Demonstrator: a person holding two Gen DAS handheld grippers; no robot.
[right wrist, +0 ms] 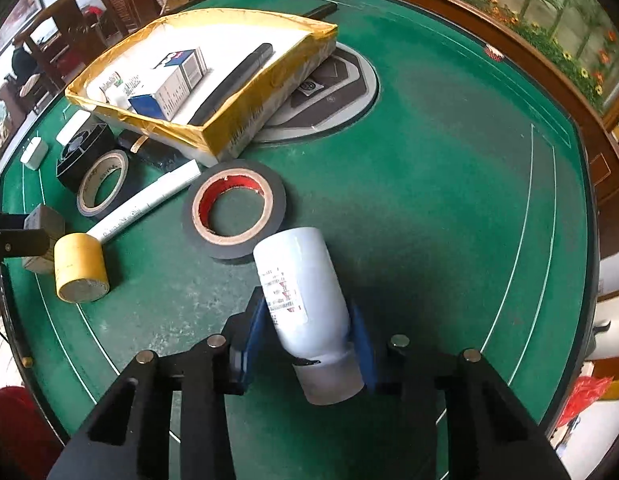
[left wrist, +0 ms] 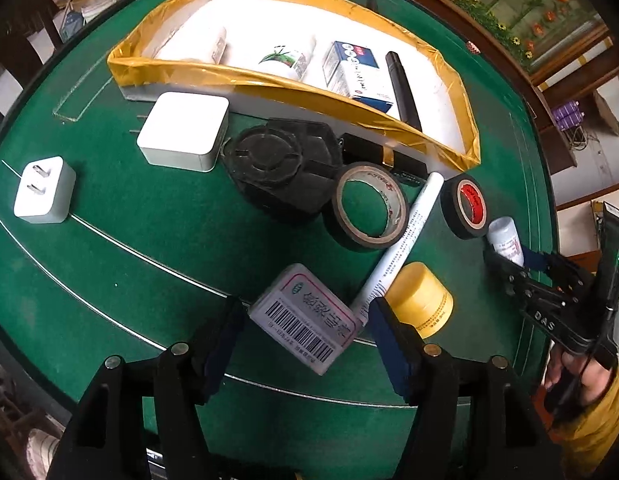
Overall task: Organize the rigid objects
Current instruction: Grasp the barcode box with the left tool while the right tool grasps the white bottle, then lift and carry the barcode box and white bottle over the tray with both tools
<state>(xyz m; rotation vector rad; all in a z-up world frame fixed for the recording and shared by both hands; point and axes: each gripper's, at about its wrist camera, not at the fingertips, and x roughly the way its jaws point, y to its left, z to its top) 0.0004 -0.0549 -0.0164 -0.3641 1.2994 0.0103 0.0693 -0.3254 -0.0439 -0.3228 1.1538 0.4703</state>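
Observation:
My right gripper point(right wrist: 305, 332) is shut on a white bottle point(right wrist: 299, 284) and holds it over the green table, just in front of a black tape roll with a red core point(right wrist: 233, 210); the bottle also shows in the left wrist view point(left wrist: 505, 240). My left gripper point(left wrist: 305, 328) is open around a grey barcode box point(left wrist: 305, 318), its fingers standing on either side. A yellow tape roll point(left wrist: 423, 300), a white marker point(left wrist: 405, 240) and a brown-cored black tape roll point(left wrist: 367, 204) lie close by.
A yellow-taped tray point(left wrist: 237, 76) at the back holds boxes, a bottle and a black pen point(left wrist: 403, 84). A black round fan point(left wrist: 277, 160), a large white charger point(left wrist: 185, 130) and a small white plug point(left wrist: 43, 190) lie on the table point(right wrist: 429, 200).

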